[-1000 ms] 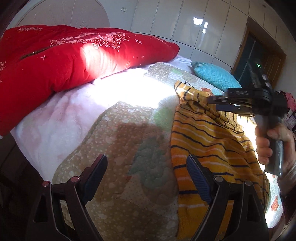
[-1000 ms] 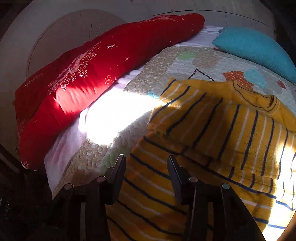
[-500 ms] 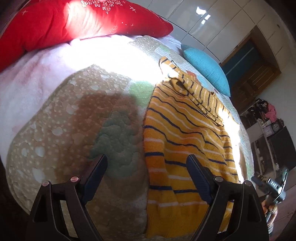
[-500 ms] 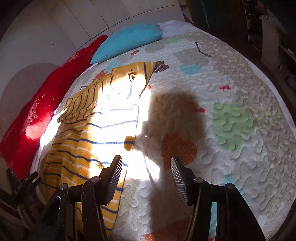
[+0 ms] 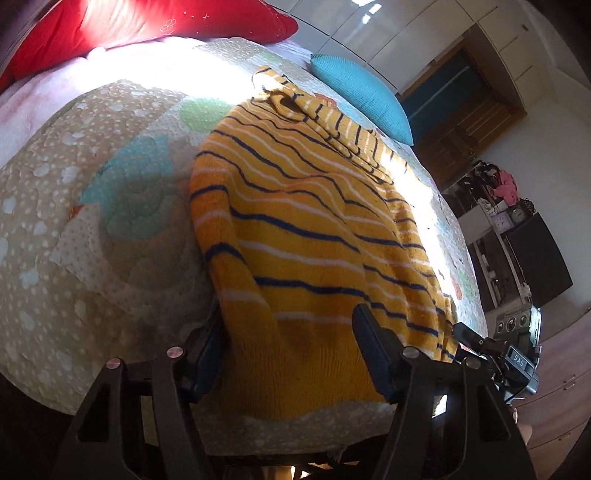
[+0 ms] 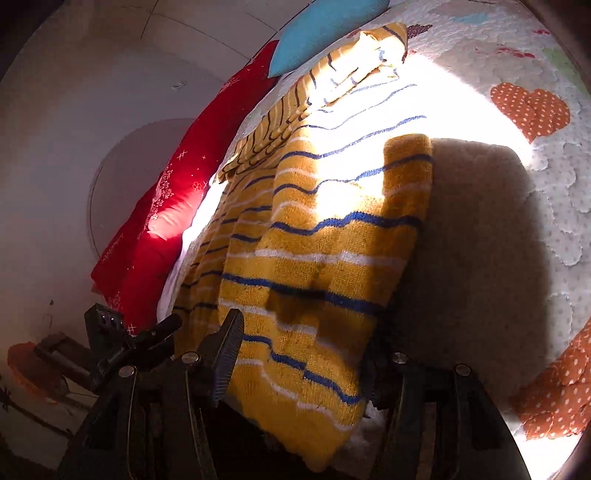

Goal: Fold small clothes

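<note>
Both grippers, left [image 5: 291, 354] and right [image 6: 306, 354], have dropped from hovering to straddle the striped sweater's [image 5: 314, 229] hem corners at the quilt [image 5: 92, 221] edge, jaws spread, not yet clamped—bottom-up fold likely next.

Sweater [image 6: 314, 258] hem over right gripper [image 6: 303, 365], one finger hidden.

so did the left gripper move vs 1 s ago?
Yes. The left gripper has closed in on the striped sweater's near hem, fingers now straddling it; the red pillow has slid to the frame's top edge.
</note>
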Demonstrator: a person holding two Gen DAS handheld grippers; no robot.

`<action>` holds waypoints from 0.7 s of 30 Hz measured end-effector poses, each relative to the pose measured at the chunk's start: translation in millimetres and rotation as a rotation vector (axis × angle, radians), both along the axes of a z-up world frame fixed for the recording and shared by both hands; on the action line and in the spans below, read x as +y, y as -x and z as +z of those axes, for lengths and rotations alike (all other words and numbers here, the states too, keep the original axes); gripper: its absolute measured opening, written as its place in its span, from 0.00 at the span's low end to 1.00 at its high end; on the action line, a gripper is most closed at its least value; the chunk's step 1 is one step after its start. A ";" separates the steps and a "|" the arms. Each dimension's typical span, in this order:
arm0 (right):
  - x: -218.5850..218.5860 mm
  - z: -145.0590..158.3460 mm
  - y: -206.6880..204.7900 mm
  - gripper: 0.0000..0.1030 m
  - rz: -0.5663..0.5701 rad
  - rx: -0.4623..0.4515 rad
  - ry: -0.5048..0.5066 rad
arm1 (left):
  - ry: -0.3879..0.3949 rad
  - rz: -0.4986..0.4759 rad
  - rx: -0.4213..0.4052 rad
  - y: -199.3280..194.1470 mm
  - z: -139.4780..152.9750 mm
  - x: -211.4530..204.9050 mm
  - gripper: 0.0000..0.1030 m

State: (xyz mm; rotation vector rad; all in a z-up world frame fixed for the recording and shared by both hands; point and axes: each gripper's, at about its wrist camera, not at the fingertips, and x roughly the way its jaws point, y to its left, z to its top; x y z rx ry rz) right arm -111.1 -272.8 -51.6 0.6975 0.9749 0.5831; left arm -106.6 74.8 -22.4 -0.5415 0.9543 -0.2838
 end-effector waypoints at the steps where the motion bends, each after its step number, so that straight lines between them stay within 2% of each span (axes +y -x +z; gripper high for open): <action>1: 1.7 -2.4 4.0 0.60 0.008 0.007 -0.025 | -0.001 -0.003 -0.003 1.0 -0.4 -1.5 0.64; 3: 6.0 -6.0 12.6 0.60 0.008 0.009 -0.043 | 0.005 -0.005 0.005 -1.9 -0.8 -0.5 0.64; 5: 10.1 -8.2 21.8 0.59 0.005 0.004 -0.043 | 0.044 0.006 0.023 -6.9 -1.7 4.9 0.64; 6: 12.9 -8.5 25.8 0.56 -0.006 0.000 -0.033 | 0.052 0.016 0.033 -9.4 -1.5 7.1 0.61; 7: 15.0 -8.9 28.9 0.53 -0.020 -0.003 -0.022 | 0.039 0.031 0.047 -11.4 -1.2 8.1 0.45; 8: 18.6 -8.9 31.1 0.43 -0.040 -0.005 -0.002 | 0.005 0.053 0.064 -13.5 -1.1 8.5 0.33; 9: 21.4 -9.0 32.7 0.25 -0.062 -0.004 0.031 | -0.032 0.075 0.086 -15.5 -1.6 9.8 0.12; 10: 23.7 -9.5 33.3 0.15 -0.075 0.004 0.066 | -0.017 0.082 0.098 -16.3 -2.4 12.9 0.10; 12: 21.9 -8.4 28.2 0.10 -0.075 0.018 0.063 | 0.021 0.104 0.112 -15.0 -0.3 18.7 0.08; 14: 12.9 -5.0 25.7 0.09 -0.076 0.026 0.032 | 0.005 0.108 0.100 -9.7 9.5 17.8 0.08; 17: -2.7 11.7 35.3 0.08 -0.055 -0.005 -0.026 | -0.028 0.090 0.038 8.1 35.6 12.5 0.07; 21: -20.6 35.0 65.8 0.08 -0.025 -0.050 -0.024 | -0.006 0.061 -0.017 42.9 62.5 7.3 0.07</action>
